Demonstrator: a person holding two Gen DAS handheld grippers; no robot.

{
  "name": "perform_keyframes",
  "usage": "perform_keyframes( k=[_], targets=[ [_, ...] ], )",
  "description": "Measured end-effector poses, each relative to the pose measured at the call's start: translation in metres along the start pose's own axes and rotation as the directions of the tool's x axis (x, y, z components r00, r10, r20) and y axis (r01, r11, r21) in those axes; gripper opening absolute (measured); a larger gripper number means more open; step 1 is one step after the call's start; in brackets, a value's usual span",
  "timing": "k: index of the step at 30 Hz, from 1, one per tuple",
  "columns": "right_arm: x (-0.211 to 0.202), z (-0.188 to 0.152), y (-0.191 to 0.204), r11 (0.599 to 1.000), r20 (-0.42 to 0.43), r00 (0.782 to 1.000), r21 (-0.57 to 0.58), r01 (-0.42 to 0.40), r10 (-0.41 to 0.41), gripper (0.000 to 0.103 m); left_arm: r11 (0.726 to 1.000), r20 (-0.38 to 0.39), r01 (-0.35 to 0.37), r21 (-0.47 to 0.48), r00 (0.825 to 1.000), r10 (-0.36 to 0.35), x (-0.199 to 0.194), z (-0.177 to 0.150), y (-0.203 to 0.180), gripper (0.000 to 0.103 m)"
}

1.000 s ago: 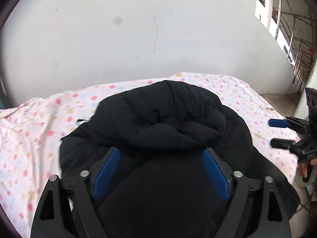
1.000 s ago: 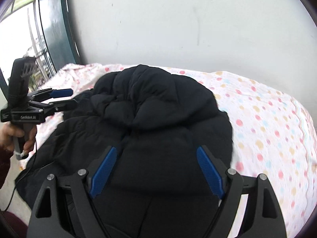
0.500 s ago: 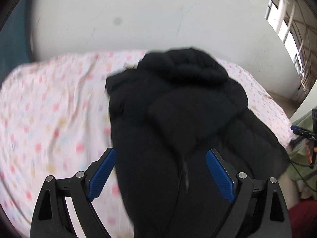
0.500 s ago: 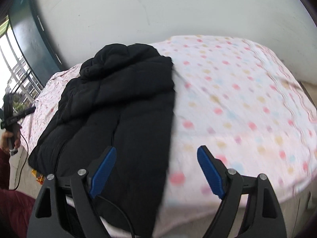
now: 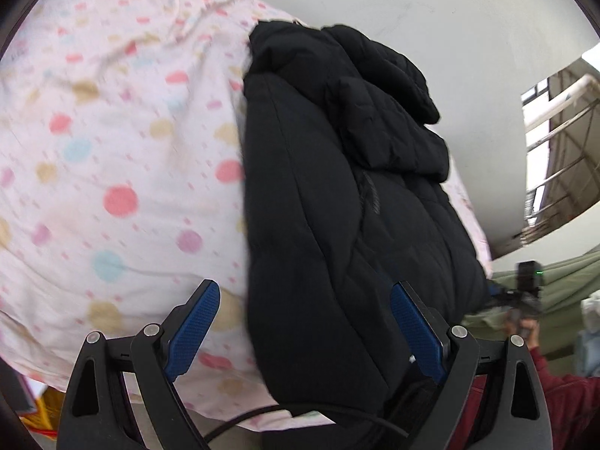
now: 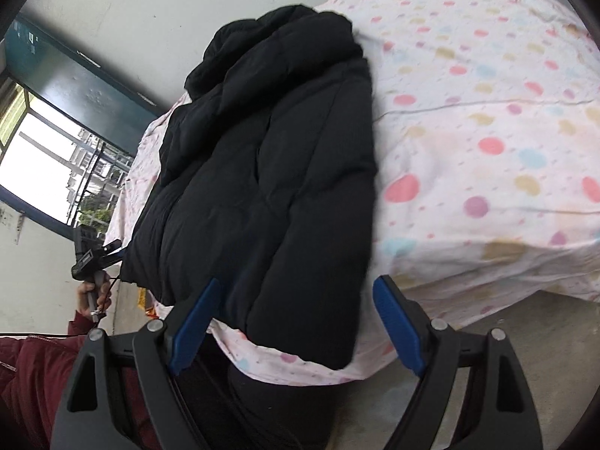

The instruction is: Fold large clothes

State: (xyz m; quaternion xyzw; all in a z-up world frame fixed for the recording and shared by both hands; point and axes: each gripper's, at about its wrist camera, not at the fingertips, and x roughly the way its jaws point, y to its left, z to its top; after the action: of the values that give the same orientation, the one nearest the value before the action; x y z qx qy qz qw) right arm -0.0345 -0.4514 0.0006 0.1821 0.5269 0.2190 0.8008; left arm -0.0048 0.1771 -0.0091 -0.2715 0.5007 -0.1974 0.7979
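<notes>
Here | polka-dot sheet (image 5: 112, 142) under black jacket (image 5: 330, 202) | pale wall (image 5: 468, 30) | both grippers' fingers released, empty

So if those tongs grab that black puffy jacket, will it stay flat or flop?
Probably flops: the black puffy jacket already drapes over the edge of the bed. Its quilted padding looks bulky yet likely light, so it may spring back from folds.

Left wrist view: from the jacket's (image 5: 337, 195) hem end at the bed (image 5: 112, 142) edge, looking along the jacket toward the wall; bedsheet on jacket's left.
Right wrist view: same hem end, tilted; bedsheet on jacket's (image 6: 270, 172) right.
Nearness: both close above the hem.
Shared: the whole jacket and surrounding bedsheet.
</notes>
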Motion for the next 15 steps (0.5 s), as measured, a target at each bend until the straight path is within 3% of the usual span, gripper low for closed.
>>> perform_keyframes(
  k=[9,15],
  targets=[
    [0.03,-0.004,-0.001,0.998,-0.066,0.996,0.042,-0.056,0.059,0.08,0.992,-0.037,0.11,-0.054,0.993,-0.112,0.003,-0.019,-0.002,0.091],
    [0.03,-0.004,-0.004,0.994,-0.048,0.994,0.053,-0.092,0.094,0.045,0.983,-0.015,0.174,-0.058,0.985,-0.175,0.004,-0.025,-0.007,0.088]
  ],
)
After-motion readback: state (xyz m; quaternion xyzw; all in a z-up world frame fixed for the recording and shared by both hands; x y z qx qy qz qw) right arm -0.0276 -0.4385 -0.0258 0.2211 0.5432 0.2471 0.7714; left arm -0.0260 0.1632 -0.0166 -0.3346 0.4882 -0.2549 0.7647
